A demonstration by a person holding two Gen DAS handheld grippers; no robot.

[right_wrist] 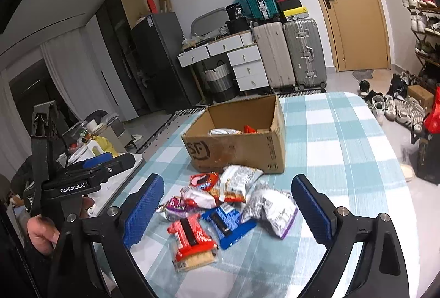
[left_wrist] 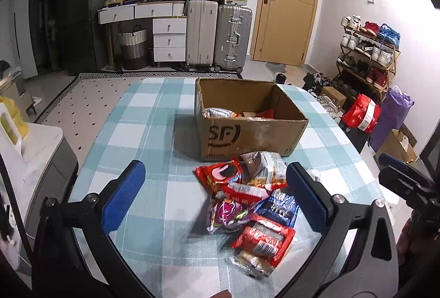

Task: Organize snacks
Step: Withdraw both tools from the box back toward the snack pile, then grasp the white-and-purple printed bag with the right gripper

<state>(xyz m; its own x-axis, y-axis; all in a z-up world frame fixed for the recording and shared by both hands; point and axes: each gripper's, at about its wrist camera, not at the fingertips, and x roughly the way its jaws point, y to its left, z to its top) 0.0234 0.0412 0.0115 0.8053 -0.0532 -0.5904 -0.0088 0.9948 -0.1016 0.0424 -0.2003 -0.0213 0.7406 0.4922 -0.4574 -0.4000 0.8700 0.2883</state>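
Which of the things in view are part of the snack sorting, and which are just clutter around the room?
Part of the job:
- cardboard box, open, some snacks already inside
- snack packets piled on the table in front of it
- left gripper and right gripper, both open, holding nothing

Just lying about:
- suitcases
- white drawers
- shoe rack
- laundry basket

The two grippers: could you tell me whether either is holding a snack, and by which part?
Nothing is held: the left gripper and the right gripper are both open above the snack pile.
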